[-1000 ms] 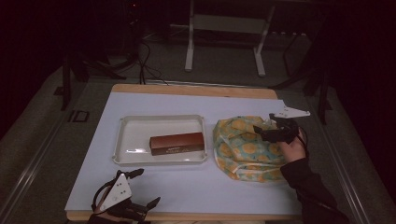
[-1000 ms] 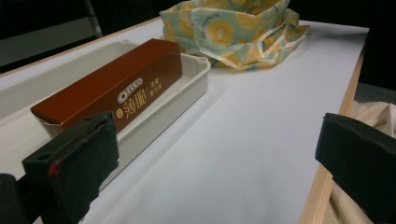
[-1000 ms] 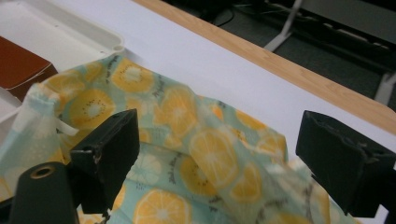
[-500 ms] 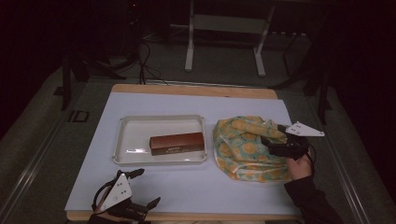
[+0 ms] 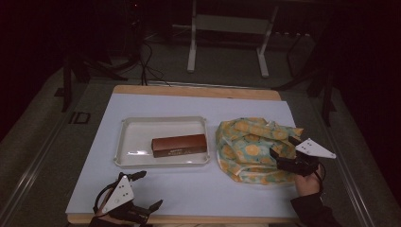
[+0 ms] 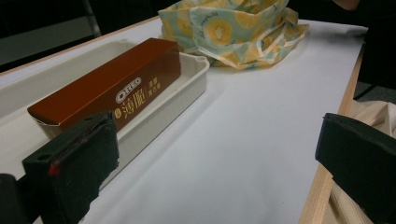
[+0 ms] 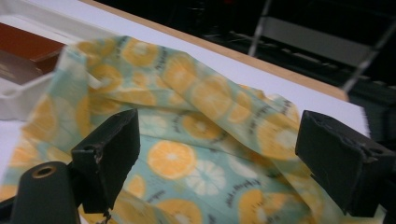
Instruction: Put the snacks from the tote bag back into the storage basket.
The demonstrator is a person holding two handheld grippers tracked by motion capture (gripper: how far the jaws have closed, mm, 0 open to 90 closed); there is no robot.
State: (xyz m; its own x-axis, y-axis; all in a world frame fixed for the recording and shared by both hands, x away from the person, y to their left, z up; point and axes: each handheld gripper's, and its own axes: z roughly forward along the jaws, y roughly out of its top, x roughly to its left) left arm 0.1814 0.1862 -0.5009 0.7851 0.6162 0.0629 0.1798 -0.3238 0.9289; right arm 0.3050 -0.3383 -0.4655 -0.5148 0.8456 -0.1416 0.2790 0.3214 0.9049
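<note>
Right hand-held gripper (image 5: 283, 155), jaws spread, hovers over the fruit-print bag (image 5: 250, 150); left hand-held gripper (image 5: 144, 191) rests released near the counter (image 5: 198, 189) edge.

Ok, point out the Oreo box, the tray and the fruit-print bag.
Oreo box (image 5: 179, 145), high view, top face.
Tray (image 5: 132, 137), high view, bare floor left of the box.
Fruit-print bag (image 7: 187, 121), right gripper view, middle of the fabric.

Dark room; grey floor (image 5: 42, 142); white stand (image 5: 227, 28) behind table (image 5: 189, 189).
</note>
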